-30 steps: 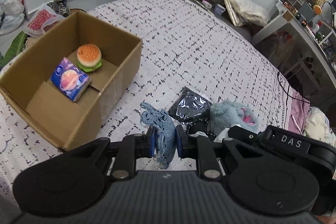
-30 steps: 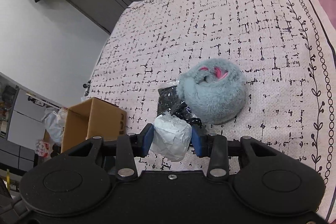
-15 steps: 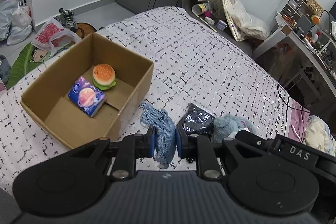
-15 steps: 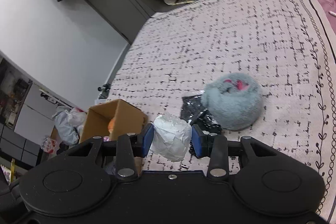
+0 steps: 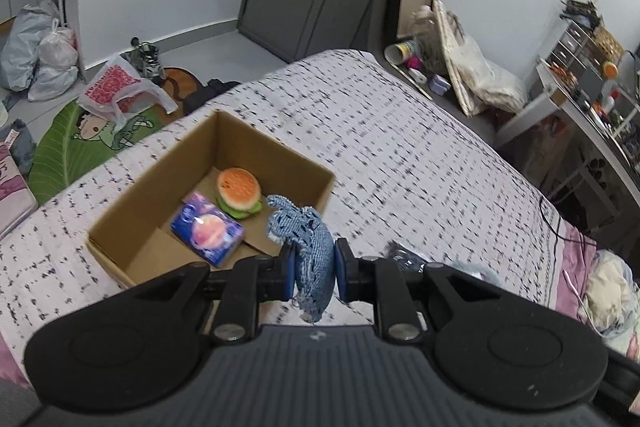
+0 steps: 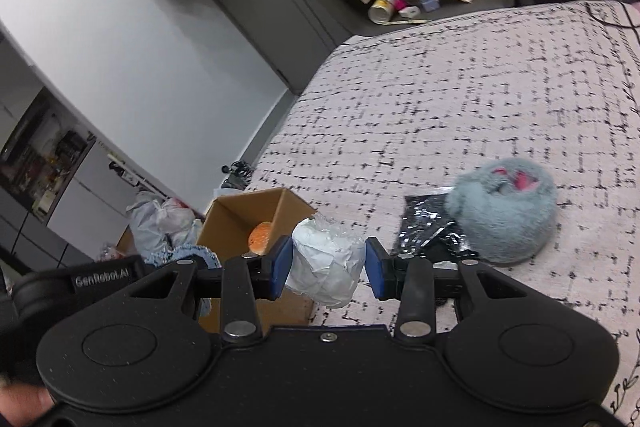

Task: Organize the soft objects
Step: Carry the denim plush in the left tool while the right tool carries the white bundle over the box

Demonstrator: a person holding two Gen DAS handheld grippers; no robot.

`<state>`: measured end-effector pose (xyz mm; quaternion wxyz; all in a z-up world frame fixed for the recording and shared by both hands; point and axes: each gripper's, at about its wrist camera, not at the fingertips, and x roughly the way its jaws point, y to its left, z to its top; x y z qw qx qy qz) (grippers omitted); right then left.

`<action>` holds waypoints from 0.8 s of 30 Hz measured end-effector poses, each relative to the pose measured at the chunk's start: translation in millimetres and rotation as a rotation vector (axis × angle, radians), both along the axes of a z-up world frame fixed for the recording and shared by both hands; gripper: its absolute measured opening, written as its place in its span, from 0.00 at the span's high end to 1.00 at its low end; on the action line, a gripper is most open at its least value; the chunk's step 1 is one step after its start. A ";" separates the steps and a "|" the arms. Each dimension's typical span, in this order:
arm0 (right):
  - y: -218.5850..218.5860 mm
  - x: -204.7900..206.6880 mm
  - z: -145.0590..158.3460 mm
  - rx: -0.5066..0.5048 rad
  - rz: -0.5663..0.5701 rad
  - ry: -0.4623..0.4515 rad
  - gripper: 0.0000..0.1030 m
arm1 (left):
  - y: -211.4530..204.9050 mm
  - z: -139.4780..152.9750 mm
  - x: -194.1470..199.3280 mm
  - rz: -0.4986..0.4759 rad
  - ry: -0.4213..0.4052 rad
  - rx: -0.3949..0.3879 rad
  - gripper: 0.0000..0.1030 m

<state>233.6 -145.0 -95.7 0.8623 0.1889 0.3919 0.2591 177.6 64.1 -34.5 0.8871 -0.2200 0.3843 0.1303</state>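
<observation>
Left gripper (image 5: 314,267) pinches a frayed blue denim scrap (image 5: 308,239) mid-frame; right gripper (image 6: 326,265) clamps a crinkled white plastic wad (image 6: 326,263).

Legible text in one place only: "GenRobot.AI", white lettering on the black housing of the left gripper (image 6: 105,277), seen at the left edge of the right wrist view. Red-and-white print on the plastic bag (image 5: 116,89) on the floor: pattern visible, no characters readable. Cartoon figure printed on the green floor mat (image 5: 80,135): no caption readable. Planet graphic on the blue-purple packet (image 5: 207,233) in the cardboard box (image 5: 256,143): wording too small to read.
</observation>
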 end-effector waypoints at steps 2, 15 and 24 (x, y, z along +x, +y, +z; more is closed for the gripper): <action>5.5 -0.2 -0.3 -0.005 0.009 -0.004 0.62 | 9.8 -1.2 -0.1 0.015 -0.001 -0.004 0.82; 33.0 1.5 5.4 -0.027 0.021 -0.046 0.62 | 67.0 -23.1 3.1 0.083 0.023 -0.041 0.82; 56.5 7.5 3.9 -0.045 0.030 -0.074 0.62 | 92.3 -48.3 10.2 0.089 0.063 -0.084 0.82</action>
